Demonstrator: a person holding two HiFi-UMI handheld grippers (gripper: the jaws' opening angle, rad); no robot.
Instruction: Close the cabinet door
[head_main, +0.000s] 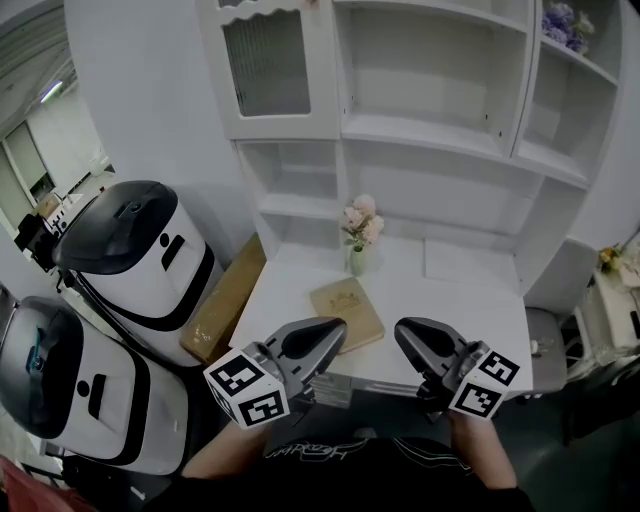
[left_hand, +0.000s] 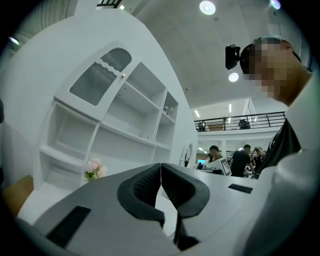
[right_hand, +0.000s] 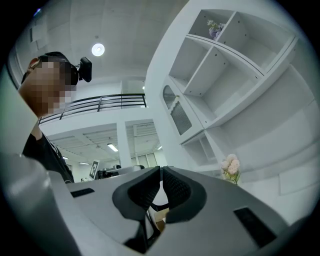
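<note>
White cabinet (head_main: 430, 130), mesh door (head_main: 268, 70) flush; left gripper (head_main: 341, 326), right gripper (head_main: 399, 334) jaws together, empty; shirt print (head_main: 312, 450) illegible.

Home-style set standing inside a large open workspace. A white shelf cabinet (head_main: 440, 130) with a flower vase (head_main: 358, 238) on its bench (head_main: 455, 300) suggests a furnished room. White-and-black machines (head_main: 140, 255) beside it, a mezzanine railing (left_hand: 235, 121), round ceiling lamps (left_hand: 207, 7) and standing people (left_hand: 243, 161) indicate a lab hall.

Cabinet (head_main: 440, 140) smooth white matt paint; door (head_main: 268, 70) pane ribbed; board (head_main: 348, 312) light wood; left tool (left_hand: 160, 169) matt grey plastic.
</note>
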